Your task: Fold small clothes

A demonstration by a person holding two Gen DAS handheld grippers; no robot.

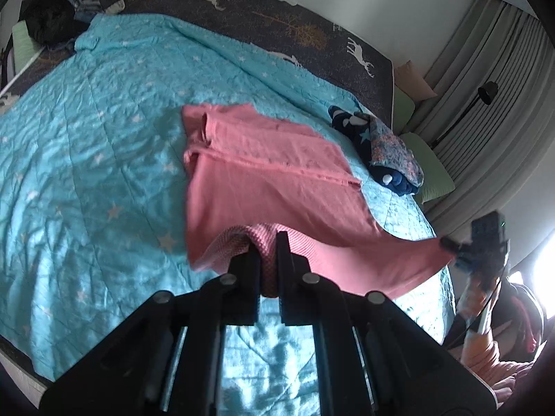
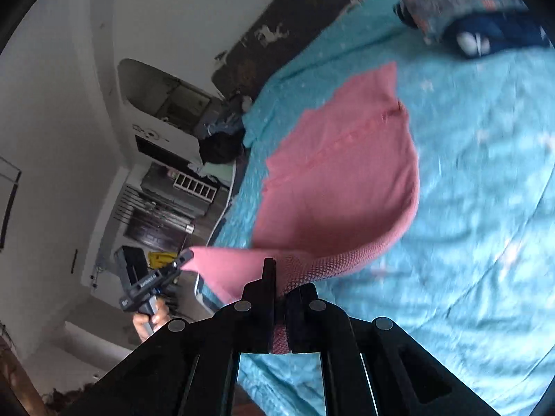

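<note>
Pink knit fabric is what we hold: a small pink garment point(image 1: 263, 173) lies half spread on the turquoise star-print quilt point(image 1: 104, 138), its far part flat, its near hem lifted off the bed between our two tools. Our left gripper point(image 1: 267, 242) is clamped nearly shut on one near corner, a bunch of waffle-textured cloth pinched between the jaws. Our right gripper point(image 2: 281, 277) is likewise closed tight on the other near corner, with the hem stretched between them.

We judge this to be the start of carrying the near edge over to the far one. The risk is uneven pull: if one hand leads, the fold skews, or the flat far part drags across the quilt and bunches. The thin pinch on the right could also slip free.

To the far right sits a stack of dark blue folded clothes point(image 1: 381, 145); an unsorted clothes heap point(image 1: 69, 7) lies at the far left.
</note>
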